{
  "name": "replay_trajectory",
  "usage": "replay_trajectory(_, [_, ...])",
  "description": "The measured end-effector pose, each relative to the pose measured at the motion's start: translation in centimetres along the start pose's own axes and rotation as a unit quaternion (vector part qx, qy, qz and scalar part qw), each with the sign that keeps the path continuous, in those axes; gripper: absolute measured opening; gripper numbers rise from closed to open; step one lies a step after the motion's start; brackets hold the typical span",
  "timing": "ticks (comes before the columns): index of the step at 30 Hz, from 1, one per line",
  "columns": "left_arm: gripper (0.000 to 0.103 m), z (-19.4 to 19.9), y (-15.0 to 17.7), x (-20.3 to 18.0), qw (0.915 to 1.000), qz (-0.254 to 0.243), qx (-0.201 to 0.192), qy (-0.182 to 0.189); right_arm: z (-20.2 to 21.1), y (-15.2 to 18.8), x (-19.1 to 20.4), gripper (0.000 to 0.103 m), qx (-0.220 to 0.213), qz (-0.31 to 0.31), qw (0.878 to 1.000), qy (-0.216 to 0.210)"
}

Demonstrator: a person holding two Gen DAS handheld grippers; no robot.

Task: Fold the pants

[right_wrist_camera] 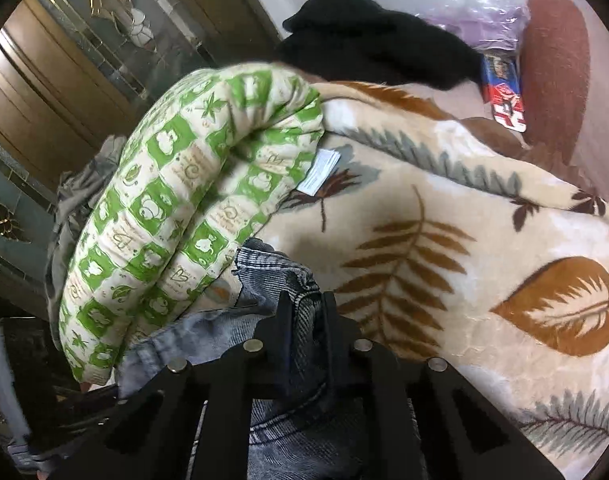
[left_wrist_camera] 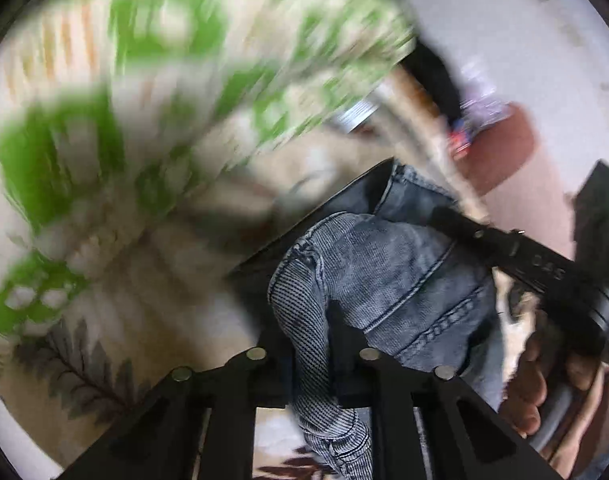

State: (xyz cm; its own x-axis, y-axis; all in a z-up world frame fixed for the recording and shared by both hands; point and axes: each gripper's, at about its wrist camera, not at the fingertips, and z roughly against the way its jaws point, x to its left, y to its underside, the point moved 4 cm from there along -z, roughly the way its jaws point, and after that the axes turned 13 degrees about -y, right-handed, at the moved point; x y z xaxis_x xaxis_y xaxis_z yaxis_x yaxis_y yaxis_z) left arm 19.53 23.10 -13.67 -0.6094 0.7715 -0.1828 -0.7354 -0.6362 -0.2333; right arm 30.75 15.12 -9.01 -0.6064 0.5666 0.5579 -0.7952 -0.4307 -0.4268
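The pants are washed grey-blue jeans (left_wrist_camera: 388,276), bunched up and held in the air over the bed. My left gripper (left_wrist_camera: 304,312) is shut on a seamed edge of the jeans; the cloth hangs down between its fingers. My right gripper (right_wrist_camera: 306,304) is shut on another hemmed edge of the jeans (right_wrist_camera: 280,276), just above the leaf-print blanket (right_wrist_camera: 444,208). The other gripper's black body (left_wrist_camera: 544,272) and the hand holding it show at the right of the left wrist view, behind the jeans.
A rolled green-and-white quilt (right_wrist_camera: 164,216) lies on the blanket left of the jeans; it shows blurred in the left wrist view (left_wrist_camera: 164,92). A black garment (right_wrist_camera: 368,40), a plastic packet (right_wrist_camera: 500,84) and a brown cushion (right_wrist_camera: 556,64) lie at the far side. A wooden cabinet (right_wrist_camera: 64,92) stands left.
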Motion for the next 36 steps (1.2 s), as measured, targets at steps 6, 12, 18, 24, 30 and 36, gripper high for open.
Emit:
replay_trajectory(6, [0.065,0.3,-0.3,0.9,0.9993,0.008,-0.008,-0.037,-1.9,2.2,-1.1,0.031,-0.004,-0.036,0.999,0.033])
replay_trajectory(12, [0.066,1.3,-0.3,0.6,0.9983,-0.007,-0.029,-0.051,5.1,3.3,2.3,0.047,-0.087,-0.005,0.993,0.083])
replay_trajectory(18, [0.07,0.9,0.2,0.8,0.9988,-0.002,-0.02,-0.044,9.6,6.8,4.3,0.048,-0.149,-0.023,0.983,0.107])
replay_trajectory(24, [0.072,1.2,0.8,-1.0,0.9959,-0.047,-0.042,-0.064,11.7,11.5,6.2,0.063,-0.174,-0.04,0.976,0.125])
replay_trajectory(30, [0.07,2.6,2.3,0.2,0.9981,-0.051,-0.034,0.004,11.4,17.7,7.0,0.066,-0.164,-0.045,0.981,0.095])
replay_trajectory(36, [0.051,3.7,2.7,0.3,0.9977,-0.047,-0.041,0.027,7.5,22.6,7.0,0.066,-0.116,-0.022,0.989,0.084])
